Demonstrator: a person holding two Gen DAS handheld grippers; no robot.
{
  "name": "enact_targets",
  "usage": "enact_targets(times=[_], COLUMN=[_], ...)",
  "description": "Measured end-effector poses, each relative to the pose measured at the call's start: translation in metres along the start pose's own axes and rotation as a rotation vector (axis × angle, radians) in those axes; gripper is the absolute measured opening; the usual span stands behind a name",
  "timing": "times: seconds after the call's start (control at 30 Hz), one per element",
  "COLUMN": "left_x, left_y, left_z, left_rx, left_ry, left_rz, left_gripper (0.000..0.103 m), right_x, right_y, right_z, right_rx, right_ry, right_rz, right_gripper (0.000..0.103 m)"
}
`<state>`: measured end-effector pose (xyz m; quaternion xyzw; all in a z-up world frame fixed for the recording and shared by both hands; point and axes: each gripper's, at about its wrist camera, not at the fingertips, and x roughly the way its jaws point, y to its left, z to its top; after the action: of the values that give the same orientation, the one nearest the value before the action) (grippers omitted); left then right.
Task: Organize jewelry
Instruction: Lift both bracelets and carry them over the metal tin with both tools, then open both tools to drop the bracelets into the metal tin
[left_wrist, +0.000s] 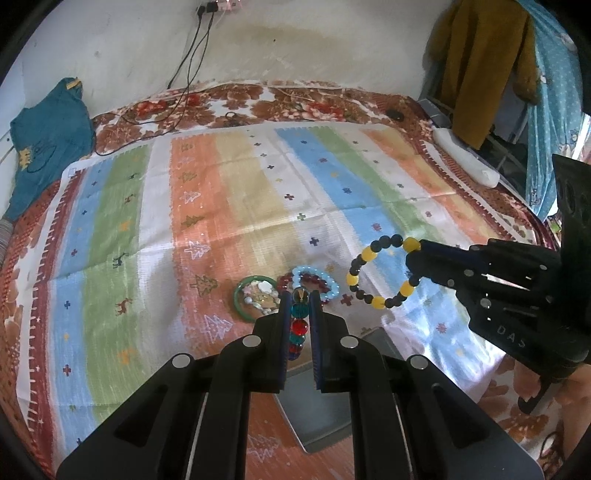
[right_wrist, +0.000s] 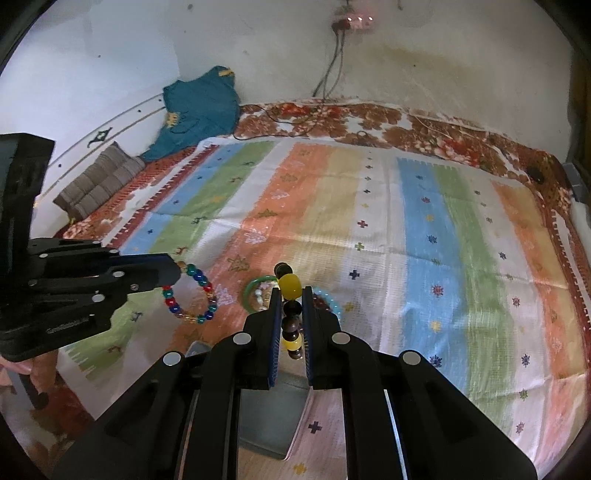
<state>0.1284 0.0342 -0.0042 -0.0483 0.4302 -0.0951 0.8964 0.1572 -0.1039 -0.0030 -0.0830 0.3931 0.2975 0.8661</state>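
My left gripper (left_wrist: 299, 295) is shut on a multicoloured bead bracelet (left_wrist: 298, 325) of red, teal and blue beads, held above the striped cloth; it also shows in the right wrist view (right_wrist: 192, 293). My right gripper (right_wrist: 291, 291) is shut on a yellow-and-black bead bracelet (right_wrist: 290, 288), also seen in the left wrist view (left_wrist: 380, 273). On the cloth lie a green bangle (left_wrist: 255, 295) with shell beads inside it, a dark red bead bracelet (left_wrist: 286, 282) and a light blue bead bracelet (left_wrist: 321, 277).
A grey tray (left_wrist: 317, 406) lies on the cloth under both grippers. A striped cloth (left_wrist: 221, 206) covers a floral bedspread (left_wrist: 295, 103). A blue garment (left_wrist: 48, 136), cables (left_wrist: 192, 66), and hanging clothes (left_wrist: 487, 66) ring the bed.
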Motion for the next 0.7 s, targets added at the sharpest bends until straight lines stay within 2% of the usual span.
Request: enact_targets(times=[0.37, 0.7], left_x=[-0.01, -0.024], left_y=[-0.012, -0.02], left_z=[-0.01, -0.022], left_rx=[0.008, 0.012], left_ry=[-0.01, -0.035], left_rz=[-0.014, -0.034], left_gripper=[0.009, 0.009], right_x=[-0.015, -0.023], right_y=[0.008, 0.005], right_z=[-0.014, -0.023], right_rx=[-0.034, -0.013], right_ry=[-0.009, 0.0], right_rz=[0.047, 0.094], right_gripper=[0.012, 0.012])
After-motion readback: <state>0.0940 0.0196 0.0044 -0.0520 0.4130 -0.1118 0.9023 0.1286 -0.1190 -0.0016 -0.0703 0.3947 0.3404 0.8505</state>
